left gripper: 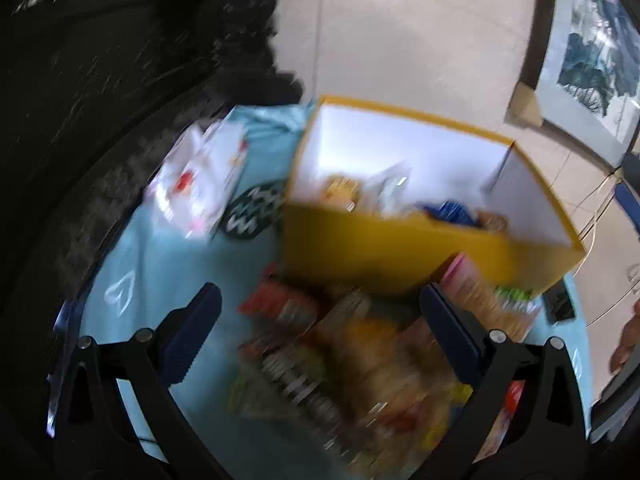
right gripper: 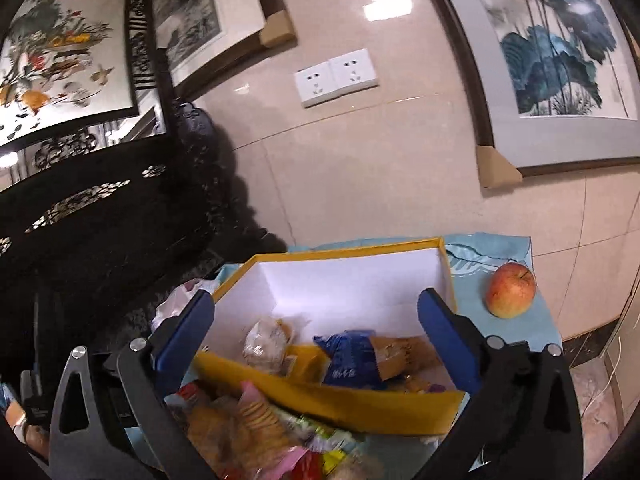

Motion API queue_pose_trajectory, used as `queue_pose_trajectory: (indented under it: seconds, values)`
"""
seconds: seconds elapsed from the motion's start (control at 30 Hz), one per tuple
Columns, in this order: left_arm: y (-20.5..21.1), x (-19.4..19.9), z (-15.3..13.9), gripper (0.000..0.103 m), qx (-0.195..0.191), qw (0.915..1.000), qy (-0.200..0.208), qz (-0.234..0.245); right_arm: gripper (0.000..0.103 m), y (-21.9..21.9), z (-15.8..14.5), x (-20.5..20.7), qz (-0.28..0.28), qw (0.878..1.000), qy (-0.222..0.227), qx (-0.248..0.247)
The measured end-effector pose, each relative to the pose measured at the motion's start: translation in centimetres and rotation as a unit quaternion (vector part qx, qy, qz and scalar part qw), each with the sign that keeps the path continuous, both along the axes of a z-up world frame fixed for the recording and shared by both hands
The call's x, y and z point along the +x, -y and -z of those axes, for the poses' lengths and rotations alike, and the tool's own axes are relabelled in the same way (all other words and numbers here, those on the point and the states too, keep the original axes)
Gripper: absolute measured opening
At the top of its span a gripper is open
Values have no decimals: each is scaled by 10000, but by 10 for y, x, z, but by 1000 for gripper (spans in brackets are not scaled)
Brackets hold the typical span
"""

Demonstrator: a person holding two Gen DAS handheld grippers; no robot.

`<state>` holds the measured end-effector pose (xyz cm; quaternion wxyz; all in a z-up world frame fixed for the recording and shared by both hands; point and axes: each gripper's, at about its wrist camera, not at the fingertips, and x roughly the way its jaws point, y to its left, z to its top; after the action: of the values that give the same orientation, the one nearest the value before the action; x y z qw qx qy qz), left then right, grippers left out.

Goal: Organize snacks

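Two fisheye views look down along hand-held grippers at a table covered by a light blue cloth [left gripper: 168, 256]. The left view is smeared by motion blur.

An open yellow cardboard box with a white inside [right gripper: 360, 280] stands toward the back of the cloth, near a beige tiled wall [right gripper: 360, 160]. Inside it lie a few snacks: a blue wrapped packet [right gripper: 348, 360], a clear bag of pale round biscuits [right gripper: 264, 340] and a tan packet [right gripper: 404, 352].

In front of the box, on the cloth, sits a loose heap of colourful snack packets [left gripper: 340, 352], touching the box's near wall. The blur hides their labels.

The left gripper [left gripper: 320, 320] hovers above this heap with its blue-padded fingers spread wide and nothing between them. The right gripper [right gripper: 316, 320] hangs over the box's near side, its fingers also spread wide and empty.

A red and yellow apple [right gripper: 511, 290] rests on the cloth just beside the box's right end, apart from it. To the left of the box lie a white plastic bag with red marks [left gripper: 196, 184] and a dark round mat with a white zigzag pattern [left gripper: 252, 212]. A small dark phone-like slab [left gripper: 560, 302] lies at the cloth's right edge.

On the wall hang a white double power socket [right gripper: 336, 76] and a framed painting of blue-green lotus leaves [right gripper: 552, 48].
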<state>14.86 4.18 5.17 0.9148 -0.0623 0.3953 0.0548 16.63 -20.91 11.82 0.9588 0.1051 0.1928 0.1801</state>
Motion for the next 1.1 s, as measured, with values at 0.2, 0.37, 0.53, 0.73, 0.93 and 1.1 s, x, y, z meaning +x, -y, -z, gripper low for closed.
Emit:
queue_pose_trajectory:
  seconds: [0.2, 0.37, 0.53, 0.73, 0.93, 1.1]
  values:
    - [-10, -23, 19, 101, -129, 9997, -213, -41, 102, 10, 7, -34, 112, 9994, -195, -266]
    - [-5, -32, 40, 101, -93, 9984, -559, 11, 102, 24, 23, -63, 206, 9990, -325, -240]
    - [-19, -37, 59, 101, -347, 9954, -839, -306, 102, 41, 45, -84, 323, 9980, -535, 46]
    - [-48, -34, 75, 101, -1118, 9861, -1030, -676, 102, 51, 65, -95, 346, 9956, -841, 247]
    - [-44, -16, 94, 86, -1182, 9806, -1413, -672, 102, 52, 73, -99, 273, 9940, -1001, 333]
    - [-27, -19, 94, 70, -720, 9883, -1229, -536, 102, 48, 75, -100, 255, 9941, -1041, 167]
